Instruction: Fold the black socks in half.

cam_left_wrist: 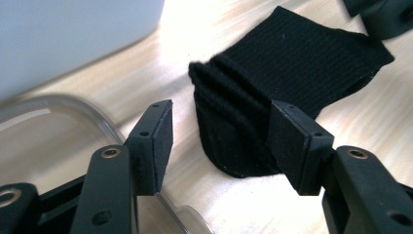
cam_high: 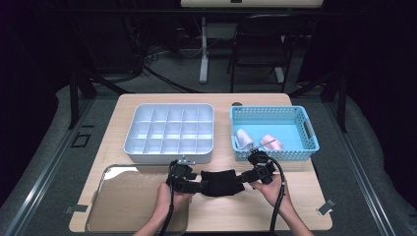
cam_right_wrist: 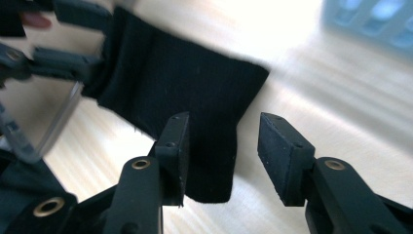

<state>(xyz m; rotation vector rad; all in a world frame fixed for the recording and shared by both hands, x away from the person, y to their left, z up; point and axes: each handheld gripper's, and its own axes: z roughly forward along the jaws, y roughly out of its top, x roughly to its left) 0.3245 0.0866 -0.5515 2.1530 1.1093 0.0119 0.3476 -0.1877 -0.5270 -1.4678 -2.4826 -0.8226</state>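
Observation:
A black sock (cam_high: 219, 182) lies flat on the wooden table (cam_high: 305, 206), between my two grippers. My left gripper (cam_high: 193, 184) is at its left end. In the left gripper view that gripper (cam_left_wrist: 219, 141) stands open, and the folded, bunched end of the sock (cam_left_wrist: 287, 78) lies just past its pads. My right gripper (cam_high: 245, 177) is at the sock's right end. In the right gripper view it (cam_right_wrist: 221, 148) is open, with a corner of the sock (cam_right_wrist: 180, 78) lying between and beyond its pads.
A white compartment tray (cam_high: 169, 152) stands behind the sock. A blue basket (cam_high: 275, 129) at the right holds two pale rolled items (cam_high: 243, 138). A clear plastic tray (cam_high: 120, 196) lies at the front left, its rim (cam_left_wrist: 63, 105) near my left gripper.

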